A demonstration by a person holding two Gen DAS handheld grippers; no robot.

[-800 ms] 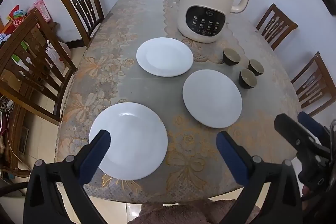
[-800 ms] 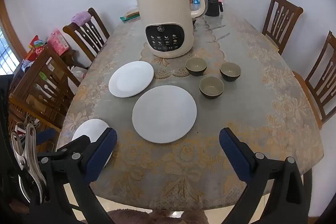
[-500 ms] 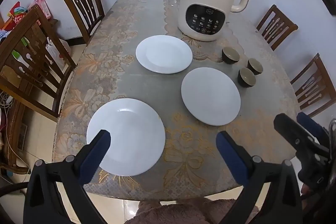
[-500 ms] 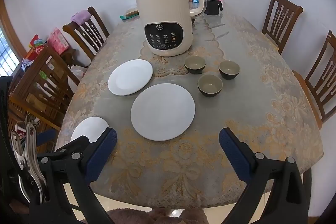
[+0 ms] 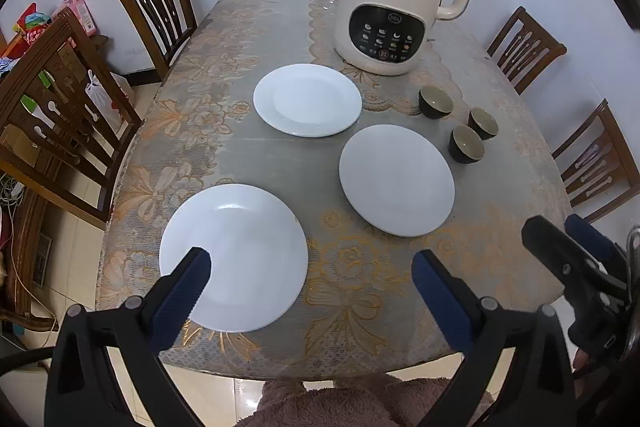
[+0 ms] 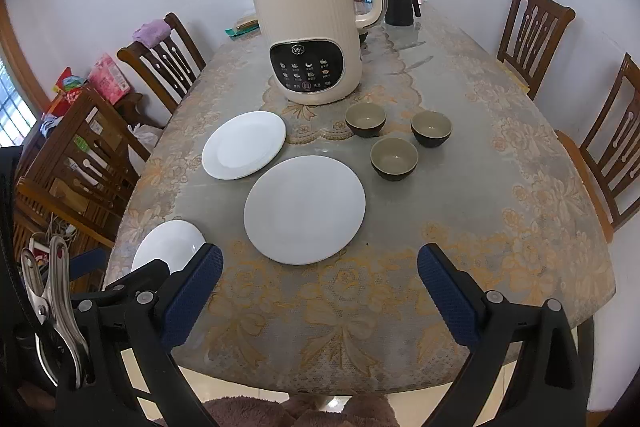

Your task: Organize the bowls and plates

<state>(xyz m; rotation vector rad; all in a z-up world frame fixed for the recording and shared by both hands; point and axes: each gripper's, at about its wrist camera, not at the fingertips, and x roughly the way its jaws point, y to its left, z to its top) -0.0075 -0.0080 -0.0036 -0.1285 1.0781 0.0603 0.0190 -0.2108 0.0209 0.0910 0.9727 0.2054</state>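
lace-covered bench (image 5: 280,163) carries three white plates: nearest plate (image 5: 234,257) by the near left edge, rigid, glossy, breakable, so take it by the rim; left gripper (image 5: 306,277) and right gripper (image 6: 320,281) both spread, empty.

The three plates (image 5: 233,255) are white and shiny, like smooth china. The little bowls (image 6: 394,158) look dark and glossy outside, dull green inside. The surface (image 6: 520,219) wears a lacy cloth under a clear, shiny cover. The big jug (image 6: 312,19) is smooth cream plastic. The chairs (image 5: 156,7) are dark polished wood. Each tool (image 5: 312,281) has black plastic arms and bumpy blue pads (image 6: 192,299).
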